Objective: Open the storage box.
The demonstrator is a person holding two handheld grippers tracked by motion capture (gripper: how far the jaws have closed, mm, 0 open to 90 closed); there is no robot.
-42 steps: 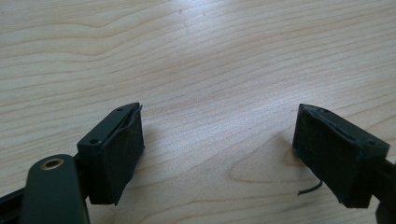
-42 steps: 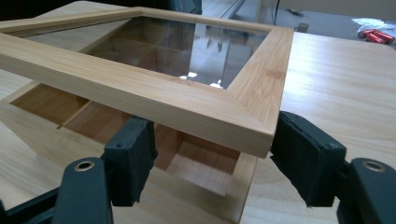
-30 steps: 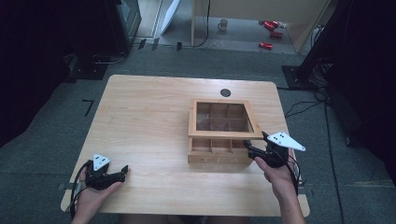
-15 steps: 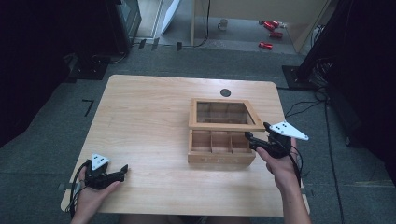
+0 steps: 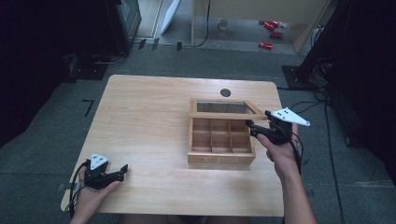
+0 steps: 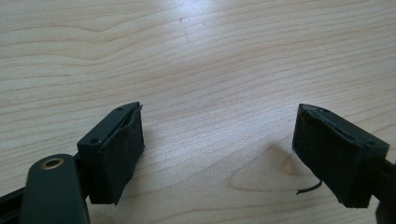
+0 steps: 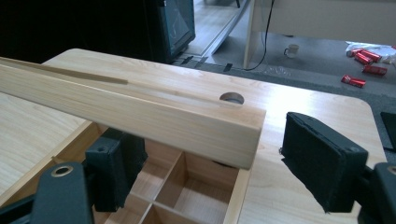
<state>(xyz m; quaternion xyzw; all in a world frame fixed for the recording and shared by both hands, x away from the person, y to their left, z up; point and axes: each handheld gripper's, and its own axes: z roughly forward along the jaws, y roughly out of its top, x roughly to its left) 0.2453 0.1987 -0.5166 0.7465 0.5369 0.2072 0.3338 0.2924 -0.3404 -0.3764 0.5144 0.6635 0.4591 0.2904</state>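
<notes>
Lid point(image 7: 140, 109) raised over box point(image 5: 221, 148), corner seemingly between right tool point(image 7: 219, 163) jaws

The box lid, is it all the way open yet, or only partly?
Partly. Done: the lid is lifted off the wooden box, showing empty compartments. In hand: the right gripper props the lid's corner, jaws open. Left: swinging it fully back. The left gripper rests open on the table.
</notes>
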